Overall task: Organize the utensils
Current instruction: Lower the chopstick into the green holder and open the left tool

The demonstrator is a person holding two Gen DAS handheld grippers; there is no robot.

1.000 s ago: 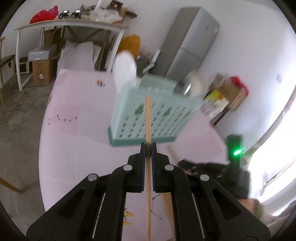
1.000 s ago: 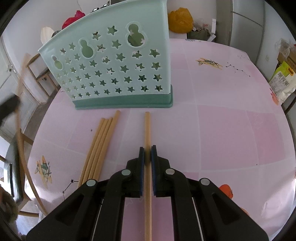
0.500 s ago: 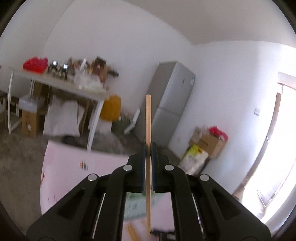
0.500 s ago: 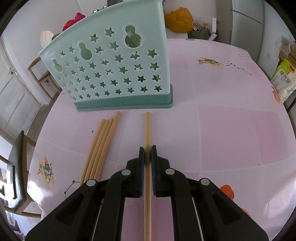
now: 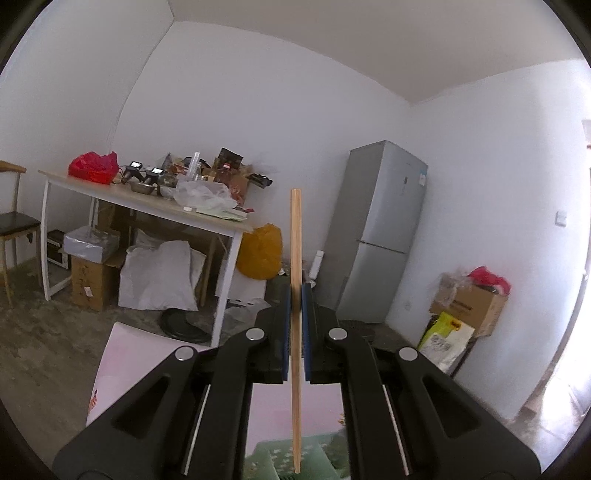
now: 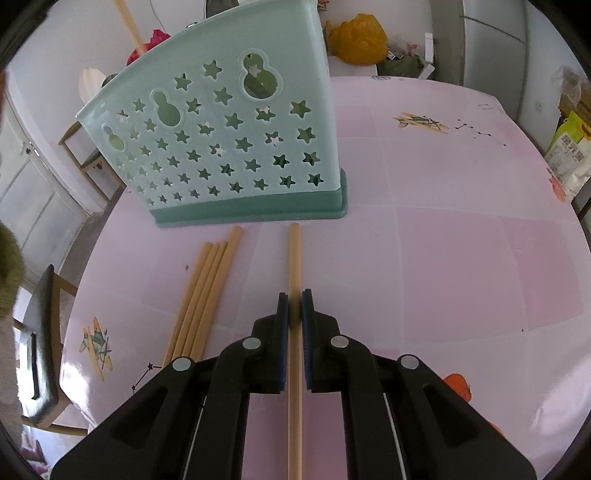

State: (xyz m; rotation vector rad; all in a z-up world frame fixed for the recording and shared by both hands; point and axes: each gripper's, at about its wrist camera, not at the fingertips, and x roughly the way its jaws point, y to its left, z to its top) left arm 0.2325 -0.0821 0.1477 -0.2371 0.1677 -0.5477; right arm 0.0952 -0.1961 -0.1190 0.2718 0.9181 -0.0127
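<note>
1. Our left gripper [image 5: 295,325] is pinched tight on one chopstick [image 5: 296,236], which stands upright between the pads and pokes out above and below them. Its lower tip hangs over the green holder [image 5: 314,459] at the bottom edge of the left wrist view, so we judge this stick is about to be dropped in.

2. Our right gripper [image 6: 294,332] is also clamped shut, on a second chopstick [image 6: 294,258]. That stick lies flat on the pink table [image 6: 461,240], its far end just short of the holder's dark base.

3. The holder [image 6: 221,140] stands upright on the far side of the table, pale green with star cut-outs. A white spoon-like thing [image 6: 90,83] shows behind its left end, and a slanted stick [image 6: 129,22] shows above its rim at far left; we cannot tell from here whether that stick is inside the holder.

4. Still to sort: a bundle of about four chopsticks [image 6: 203,291] lies on the table to the left of the right gripper, near the holder's base and untouched.

5. By our reckoning the job is partway: two sticks are in hand, the bundle remains, and none of these is in the holder yet.
</note>
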